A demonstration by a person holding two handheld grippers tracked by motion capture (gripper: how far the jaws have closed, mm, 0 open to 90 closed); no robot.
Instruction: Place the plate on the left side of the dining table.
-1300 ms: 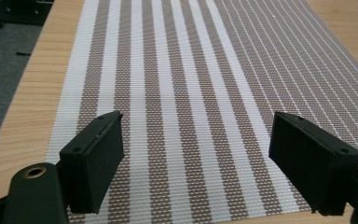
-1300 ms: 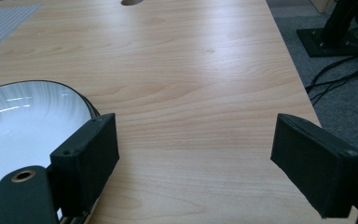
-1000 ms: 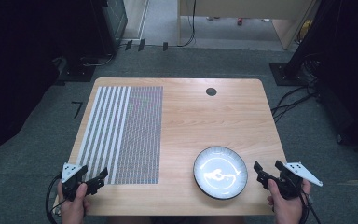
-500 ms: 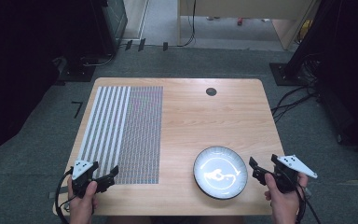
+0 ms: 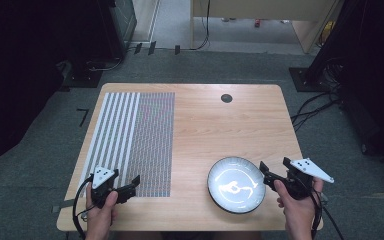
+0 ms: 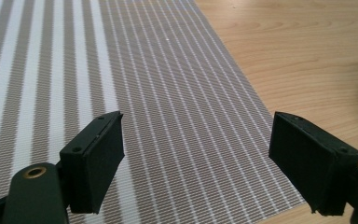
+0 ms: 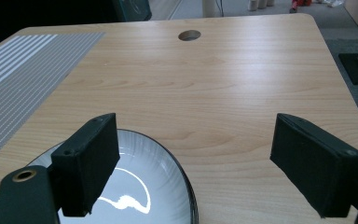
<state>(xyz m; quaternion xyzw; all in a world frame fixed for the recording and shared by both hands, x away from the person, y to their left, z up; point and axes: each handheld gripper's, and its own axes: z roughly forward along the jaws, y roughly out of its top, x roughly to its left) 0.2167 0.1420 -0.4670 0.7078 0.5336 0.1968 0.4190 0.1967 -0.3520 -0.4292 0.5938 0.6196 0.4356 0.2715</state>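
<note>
Woven striped placemat (image 5: 132, 142) flat on the counter's (image 5: 220, 125) left half, under the left hand-held gripper (image 5: 131, 186), jaws apart. Dark-rimmed plate (image 5: 236, 184) touching the right hand-held gripper (image 5: 265, 172), jaws apart. No legible writing.

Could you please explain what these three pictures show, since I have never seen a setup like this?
No robot here: a person holds a hand-held two-jaw gripper in each hand at a wooden table. The high view looks down from above: the left gripper hovers over a striped placemat, and the right gripper is beside a dark-rimmed plate. The other two pictures come from cameras riding on each gripper, looking along its black jaws. The left gripper view shows the placemat under its open jaws; the right gripper view shows the plate's rim by one jaw. Both grippers are open and hold nothing.
</note>
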